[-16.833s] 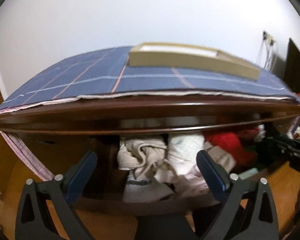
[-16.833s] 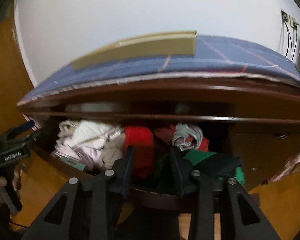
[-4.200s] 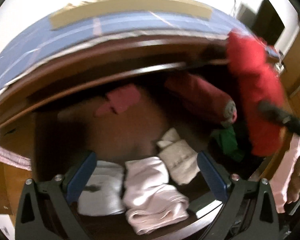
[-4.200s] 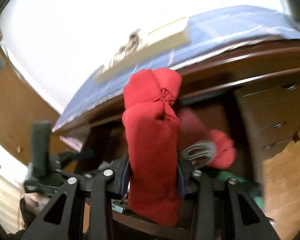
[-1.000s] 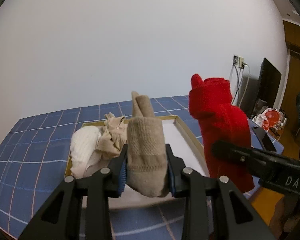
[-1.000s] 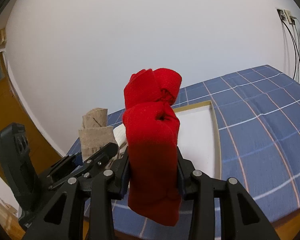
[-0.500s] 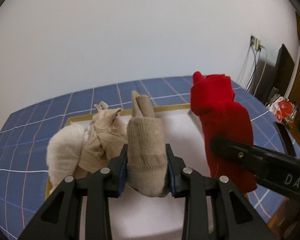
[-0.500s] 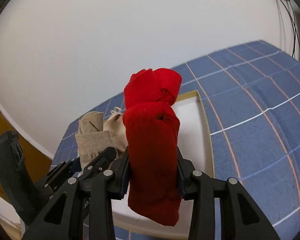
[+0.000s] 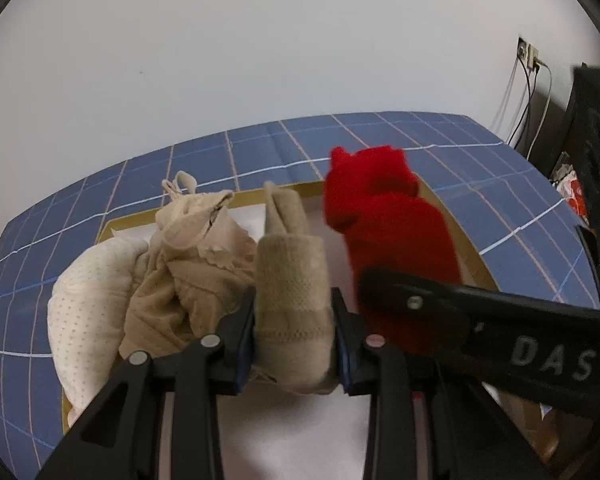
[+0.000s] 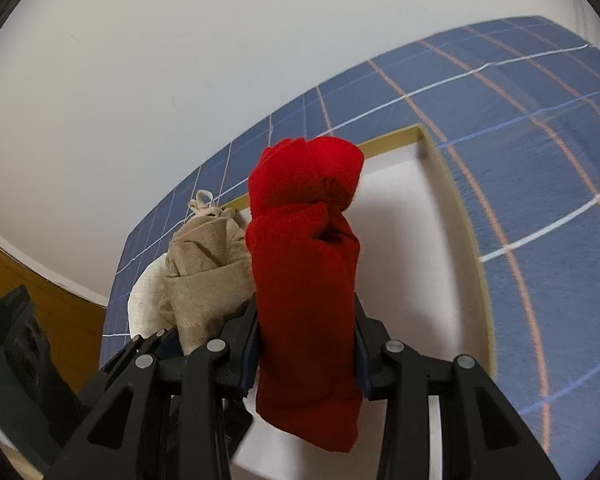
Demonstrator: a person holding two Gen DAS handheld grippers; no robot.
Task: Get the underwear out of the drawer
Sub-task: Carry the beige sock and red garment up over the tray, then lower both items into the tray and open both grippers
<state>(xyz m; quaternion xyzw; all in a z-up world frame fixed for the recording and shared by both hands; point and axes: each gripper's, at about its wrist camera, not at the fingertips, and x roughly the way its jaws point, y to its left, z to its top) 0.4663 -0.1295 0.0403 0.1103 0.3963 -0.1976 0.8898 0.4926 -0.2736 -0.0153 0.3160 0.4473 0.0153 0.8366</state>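
Beige rolled underwear point(image 9: 290, 292) sticking up between left gripper point(image 9: 292, 338) pads, pinched tight, hanging over white tray point(image 9: 466, 240) floor. Red rolled underwear point(image 10: 306, 300) standing upright, squeezed by right gripper point(image 10: 305, 354), also over tray. Cream and beige garments point(image 9: 140, 280) lying heaped at tray's left end. Tray sitting on blue checked cloth point(image 10: 540, 152).

The left hand-held gripper point(image 9: 293, 340) is showing black plastic arms with round silver screws and blue pads point(image 9: 245, 336) on its fingers. The right hand-held gripper point(image 10: 306, 344) is looking the same, black with silver screws. White letters "DAS" are showing on its side.
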